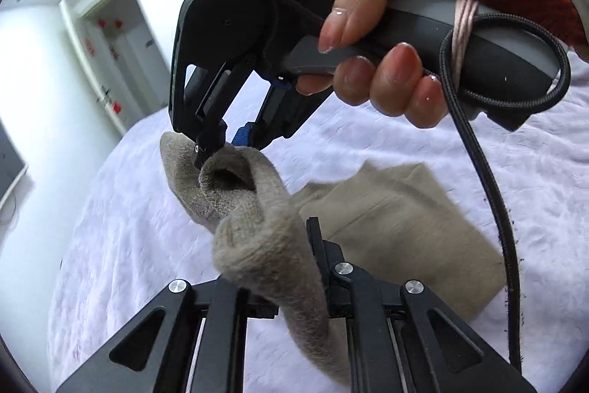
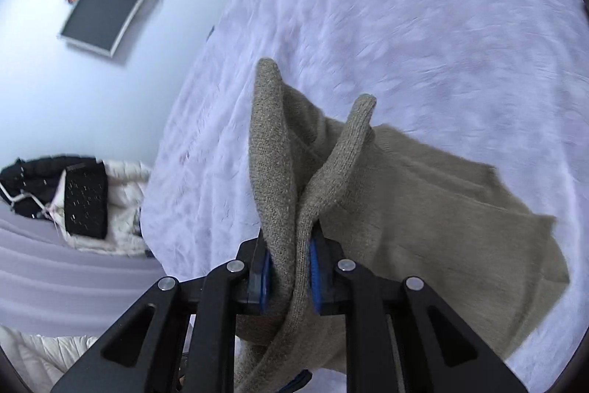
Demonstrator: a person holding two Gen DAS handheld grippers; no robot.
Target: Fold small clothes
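Two tools, one small beige-grey knitted garment (image 2: 423, 209), partly lifted off the pale lilac textured bedspread (image 2: 405, 6). Soft, light, limp knit: sagging in loose rolls wherever unsupported, likely clinging a little to itself and to the fuzzy cover, unlikely to slip from rubber pads. Best taken at an edge or a corner, both layers caught together, so as to carry a straight fold line.

Right tool (image 2: 291, 267) pressed together on a bunched strip of the knit, blue pads (image 2: 314, 267) squeezing it from both sides, two rolled flaps standing up past the tips, the rest trailing down to the bed at the right. Seen from the left wrist view, right tool (image 1: 224, 142) angled down and leftward from above, bare right hand (image 1: 383, 35) in a red ribbed cuff wrapped round the grey handle, black braided cable (image 1: 493, 209) looping off the rear.

Left tool (image 1: 294, 267) low and level, aimed across the bed, a thick roll of the same knit draped between its fingers; probably pinching it, though fabric hiding the pads, so cannot tell for certain. Flat remainder of the garment lying on the bedspread just beyond.
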